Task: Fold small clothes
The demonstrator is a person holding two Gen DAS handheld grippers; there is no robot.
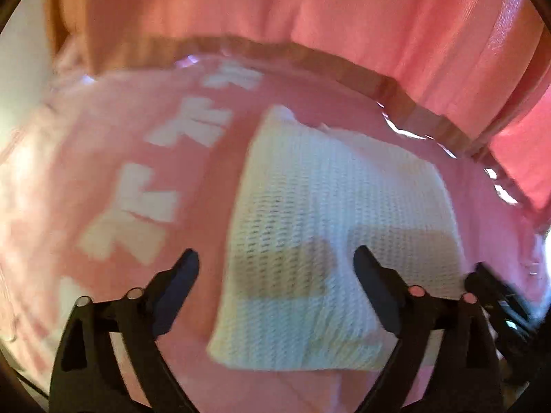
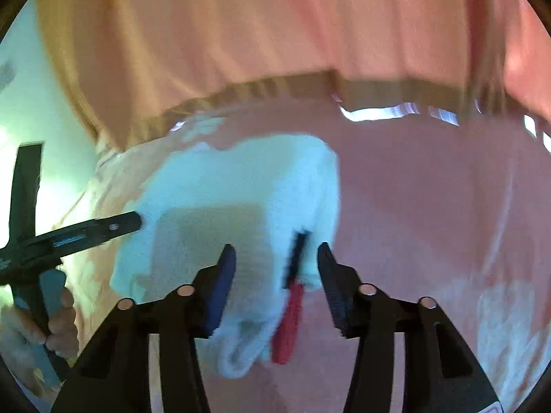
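Note:
A small white knitted garment (image 1: 330, 227) with a tan stripe lies folded on a pink cloth with white letters (image 1: 137, 206). My left gripper (image 1: 275, 268) is open just above its near part, a finger on either side of the tan stripe. In the right wrist view the same garment (image 2: 241, 186) lies under my right gripper (image 2: 275, 261), which is open over its right edge. A red and black trim (image 2: 289, 316) shows on that edge between the fingers. The left gripper (image 2: 113, 227) shows at the garment's left side.
The pink cloth (image 2: 430, 206) covers the table. A wooden edge (image 1: 310, 55) runs along the far side, with a pink curtain (image 1: 275, 7) hanging behind it. A hand (image 2: 58, 320) holds the left tool at lower left.

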